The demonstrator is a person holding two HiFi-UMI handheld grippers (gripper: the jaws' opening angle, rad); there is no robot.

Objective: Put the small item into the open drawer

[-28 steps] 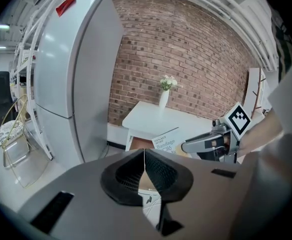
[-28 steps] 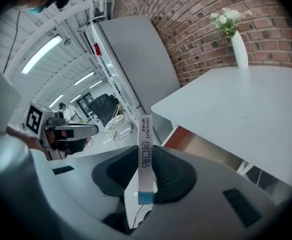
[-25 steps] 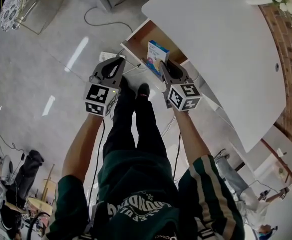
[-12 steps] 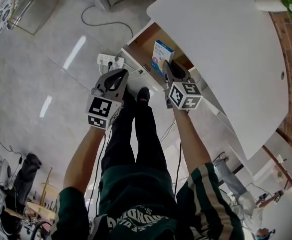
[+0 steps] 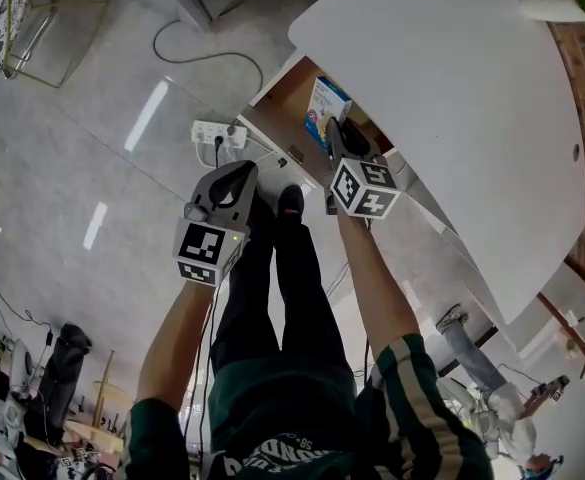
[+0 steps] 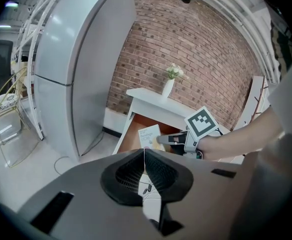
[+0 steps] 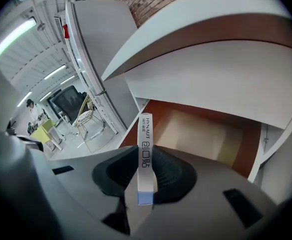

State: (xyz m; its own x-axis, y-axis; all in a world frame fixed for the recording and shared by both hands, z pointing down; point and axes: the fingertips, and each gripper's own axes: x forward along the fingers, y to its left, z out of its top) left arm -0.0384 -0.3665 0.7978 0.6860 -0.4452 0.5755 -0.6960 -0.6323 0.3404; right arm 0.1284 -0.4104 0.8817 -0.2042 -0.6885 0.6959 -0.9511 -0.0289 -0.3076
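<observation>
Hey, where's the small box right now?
In the head view the small box is right of centre, clamped in the right claw over the open drawer under the white table.

My white table (image 5: 442, 88) holds a white vase (image 5: 552, 6) near the edge by the brick wall. On the grey floor (image 5: 82, 168), a white power strip (image 5: 218, 131) lies just beside the table's open drawer (image 5: 284, 96).

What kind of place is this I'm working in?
Probably a lab or studio dressed like a home: a brick wall, a white table with a flower vase, a tall fridge, and a power strip on the floor.
</observation>
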